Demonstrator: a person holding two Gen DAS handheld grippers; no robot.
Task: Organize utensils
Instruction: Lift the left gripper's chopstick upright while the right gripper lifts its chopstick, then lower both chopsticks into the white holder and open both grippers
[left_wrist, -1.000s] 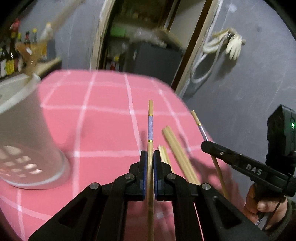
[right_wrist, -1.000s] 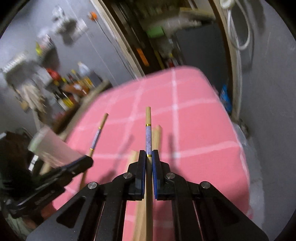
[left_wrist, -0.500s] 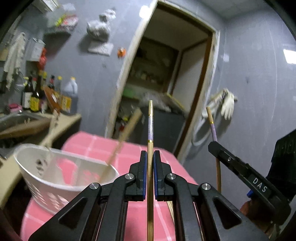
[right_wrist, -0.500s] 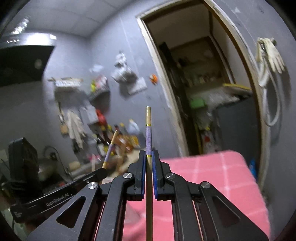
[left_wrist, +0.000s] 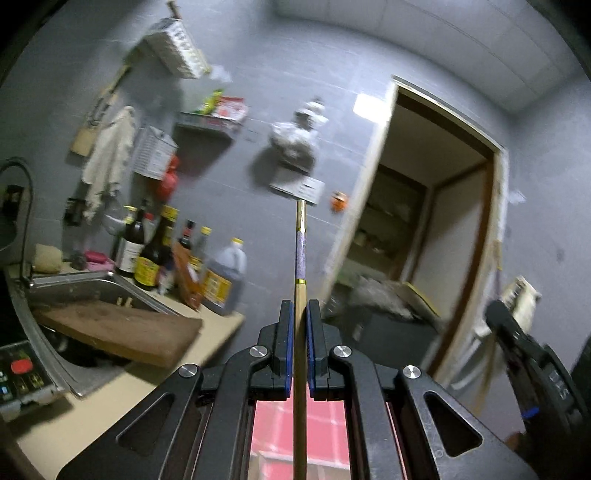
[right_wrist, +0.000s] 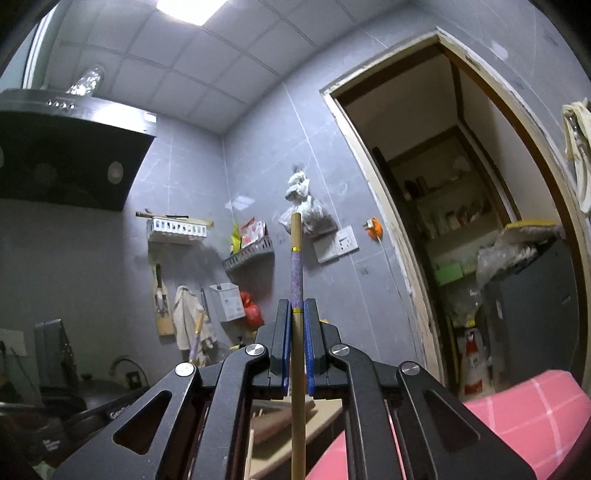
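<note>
Each chopstick's lower end was cut off while the left gripper (left_wrist: 299, 314) and right gripper (right_wrist: 297, 314) each clamped one chopstick (left_wrist: 301, 254) (right_wrist: 296, 258).

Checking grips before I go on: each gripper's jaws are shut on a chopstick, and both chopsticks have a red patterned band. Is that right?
Not quite. The left gripper and right gripper each clamp a chopstick, but the left chopstick and right chopstick have purple bands, as both wrist views show.

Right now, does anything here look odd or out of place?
Little does. Each gripper is shut on a chopstick, held straight. A wooden board lies tilted across the sink, and the door frame looks chipped.
</note>
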